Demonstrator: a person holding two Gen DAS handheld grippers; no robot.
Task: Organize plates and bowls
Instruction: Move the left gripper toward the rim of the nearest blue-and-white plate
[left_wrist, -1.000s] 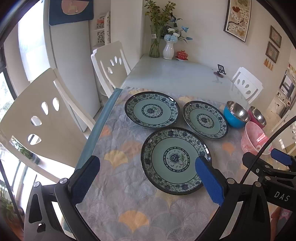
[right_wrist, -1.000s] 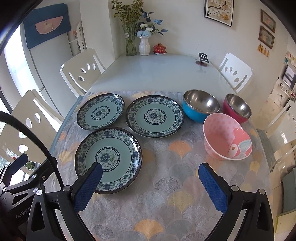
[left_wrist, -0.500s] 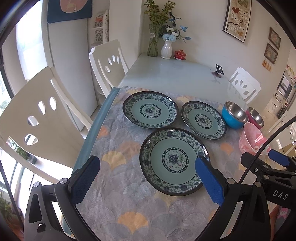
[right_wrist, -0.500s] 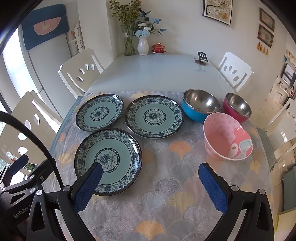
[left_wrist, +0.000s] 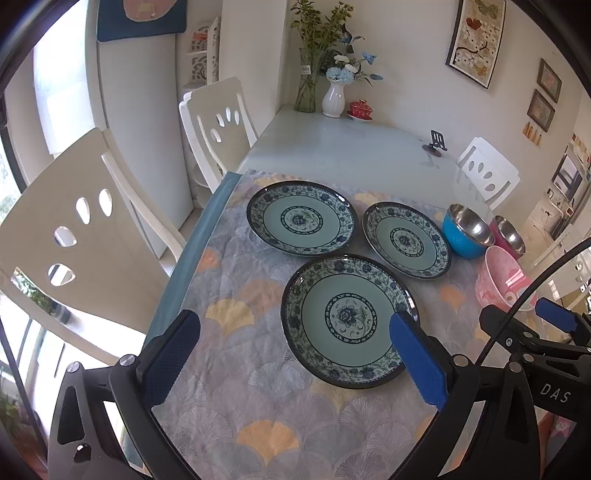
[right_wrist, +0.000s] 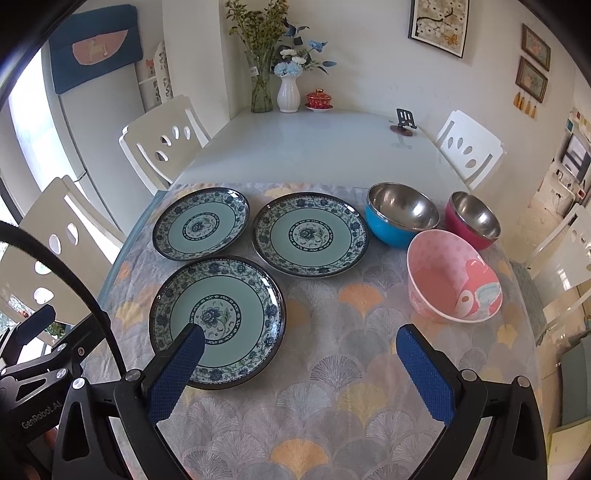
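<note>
Three blue-patterned plates lie on the fan-print tablecloth: a near plate (left_wrist: 347, 321) (right_wrist: 218, 319), a far left plate (left_wrist: 301, 223) (right_wrist: 201, 223) and a far right plate (left_wrist: 406, 240) (right_wrist: 310, 234). A blue steel-lined bowl (right_wrist: 400, 214) (left_wrist: 467, 230), a magenta steel-lined bowl (right_wrist: 472, 219) (left_wrist: 509, 236) and a tilted pink bowl (right_wrist: 452, 275) (left_wrist: 502, 278) sit to their right. My left gripper (left_wrist: 293, 354) is open and empty above the near plate's left side. My right gripper (right_wrist: 301, 363) is open and empty, right of the near plate.
White chairs (left_wrist: 66, 236) (right_wrist: 166, 140) stand along the left edge, another chair (right_wrist: 469, 147) at the far right. Vases with flowers (right_wrist: 288, 92), a red lidded cup (right_wrist: 318, 99) and a small black stand (right_wrist: 404, 122) sit at the table's far end.
Both grippers have drifted slightly, so the plates and bowls sit a little differently in view. Nothing was grasped or moved.
</note>
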